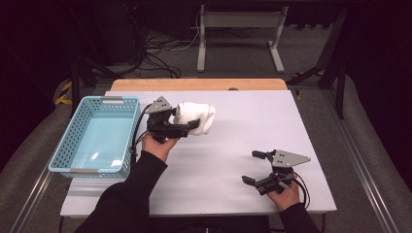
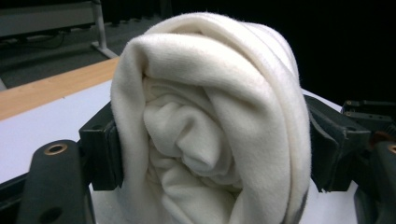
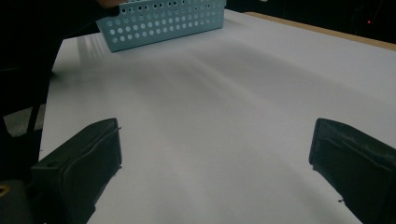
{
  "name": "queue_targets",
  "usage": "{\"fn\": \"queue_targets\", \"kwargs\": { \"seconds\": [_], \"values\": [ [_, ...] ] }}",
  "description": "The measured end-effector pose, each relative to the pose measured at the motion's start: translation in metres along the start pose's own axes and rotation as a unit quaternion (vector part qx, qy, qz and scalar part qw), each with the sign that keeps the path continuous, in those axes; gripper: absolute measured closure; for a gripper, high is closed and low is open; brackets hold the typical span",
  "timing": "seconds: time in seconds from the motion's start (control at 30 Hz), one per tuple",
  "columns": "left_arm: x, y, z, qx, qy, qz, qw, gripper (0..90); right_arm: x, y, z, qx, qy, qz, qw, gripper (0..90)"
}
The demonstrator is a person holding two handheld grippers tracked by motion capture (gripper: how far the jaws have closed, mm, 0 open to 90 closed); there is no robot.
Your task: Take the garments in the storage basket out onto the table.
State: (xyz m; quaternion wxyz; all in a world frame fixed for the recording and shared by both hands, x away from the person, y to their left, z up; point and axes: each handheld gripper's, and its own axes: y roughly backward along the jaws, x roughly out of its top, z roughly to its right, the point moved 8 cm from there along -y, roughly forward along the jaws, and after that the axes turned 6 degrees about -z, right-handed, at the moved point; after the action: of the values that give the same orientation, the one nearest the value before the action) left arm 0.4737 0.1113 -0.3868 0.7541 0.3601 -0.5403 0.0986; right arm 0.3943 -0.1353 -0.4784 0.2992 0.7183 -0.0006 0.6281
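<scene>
The right claw (image 3: pixel 215 172) hangs over the bare white surface (image 3: pixel 224 102) with its two black jaws set wide apart and nothing between them. Farther off stands a light blue perforated basket (image 3: pixel 161 21), beyond it a wooden edge (image 3: pixel 327 32).

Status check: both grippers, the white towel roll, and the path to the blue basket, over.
Left gripper shut on rolled white towel, beside blue basket. Right gripper open, nothing between jaws, low over table. Nothing between towel and basket.
</scene>
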Motion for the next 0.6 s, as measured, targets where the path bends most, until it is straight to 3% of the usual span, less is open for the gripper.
{"fn": "queue_targets", "kwargs": {
  "seconds": [0.6],
  "values": [
    [-0.029, -0.048, 0.002, -0.008, -0.003, -0.061, 0.9981, 21.9, 0.0, 0.0, 0.0, 0.001, -0.001, 0.0, 1.0, 3.2]
  ]
}}
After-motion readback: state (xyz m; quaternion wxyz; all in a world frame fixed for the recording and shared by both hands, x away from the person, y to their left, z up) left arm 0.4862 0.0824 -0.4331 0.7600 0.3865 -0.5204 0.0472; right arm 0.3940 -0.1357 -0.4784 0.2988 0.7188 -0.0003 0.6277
